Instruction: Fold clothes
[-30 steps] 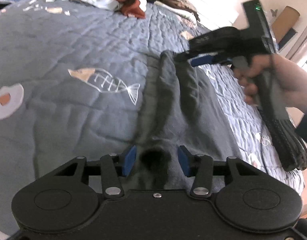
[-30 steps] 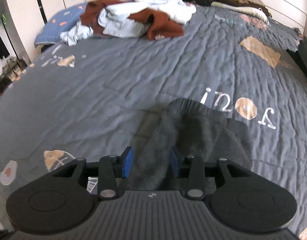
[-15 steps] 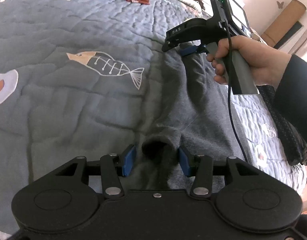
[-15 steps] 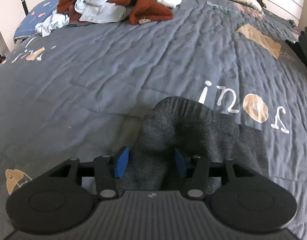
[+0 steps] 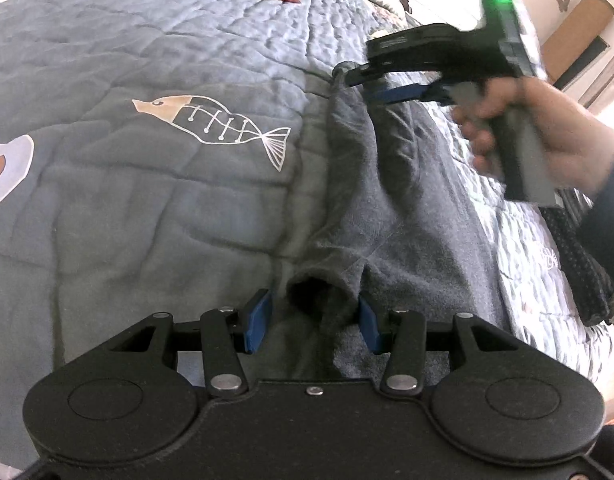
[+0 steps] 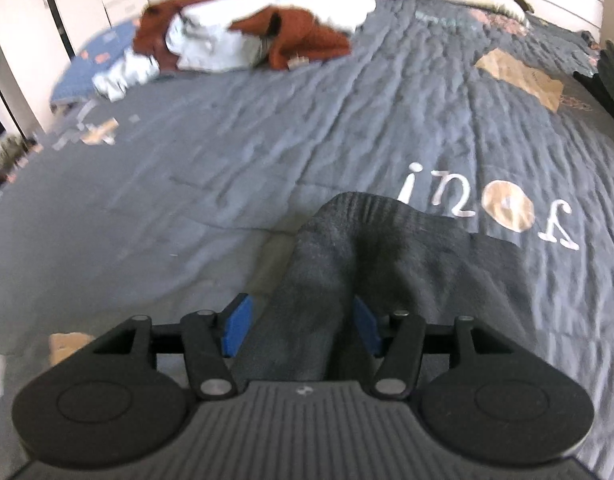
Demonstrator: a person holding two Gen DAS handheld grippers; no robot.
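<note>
From the left wrist camera, the left gripper (image 5: 313,322) hangs low over a dark grey garment (image 5: 391,216) stretched along the blue-grey quilt (image 5: 147,184) of the bed, its blue pads standing apart with a rolled, tube-like end of the cloth between them, unpinched as far as I can see. Farther along the same garment, the right gripper (image 5: 381,84), held in a hand (image 5: 547,136), meets the far end. From the right wrist camera, that gripper's jaws have just been opening; a bunched fold of the garment (image 6: 319,288) sits between the spread pads, released. A heap of rust and pale clothes (image 6: 247,40) lies well apart near the bed's far side.
</note>
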